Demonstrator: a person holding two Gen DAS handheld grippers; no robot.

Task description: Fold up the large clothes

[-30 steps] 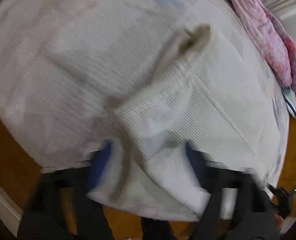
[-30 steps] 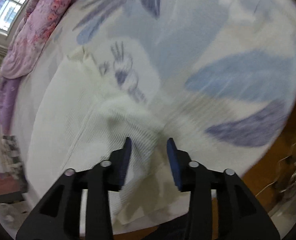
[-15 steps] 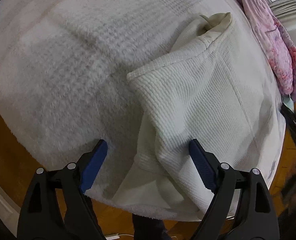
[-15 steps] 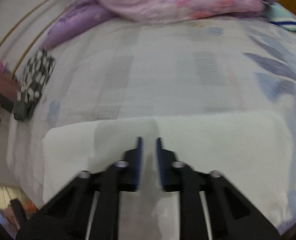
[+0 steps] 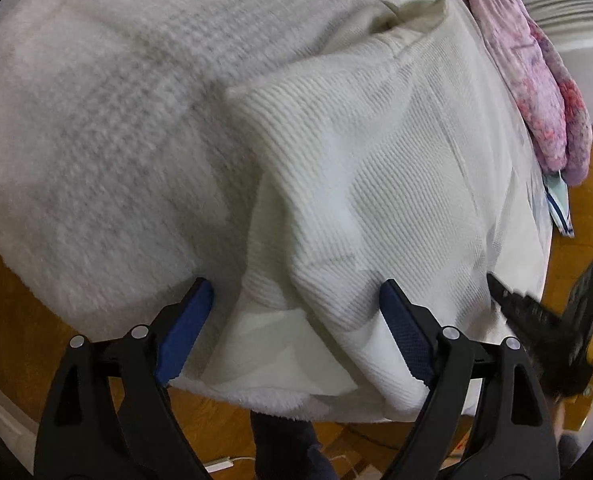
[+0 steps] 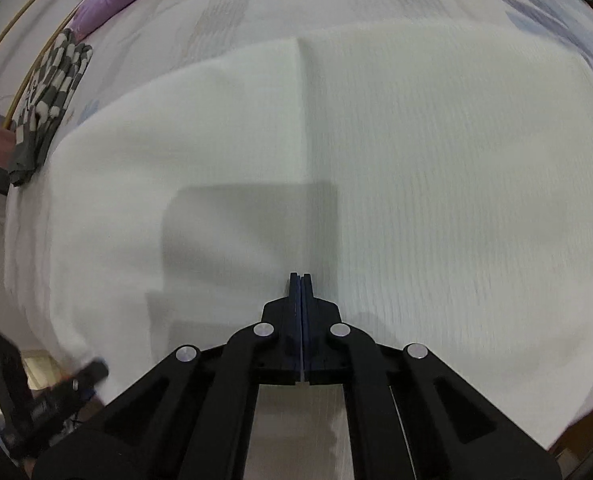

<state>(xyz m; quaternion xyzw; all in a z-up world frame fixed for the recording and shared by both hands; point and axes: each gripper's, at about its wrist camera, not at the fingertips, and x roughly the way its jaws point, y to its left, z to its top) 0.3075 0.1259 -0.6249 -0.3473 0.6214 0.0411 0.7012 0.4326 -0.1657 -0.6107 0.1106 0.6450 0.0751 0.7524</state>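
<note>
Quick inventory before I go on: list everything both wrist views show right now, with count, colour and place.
cream garment: one, cream ribbed knit, partly folded on the bed, near edge bunched between the left gripper's fingers.
bedspread: one, fuzzy white, under the garment.
pink quilt: one, pink floral, heaped along the bed's far side.
checkered cloth: one, black and white, at the bed's edge in the right wrist view.
wooden floor: brown, beside the bed.
left gripper: black with blue pads, open around the garment's near edge.
right gripper: black, pads together, over the flat garment; grip unclear.
</note>
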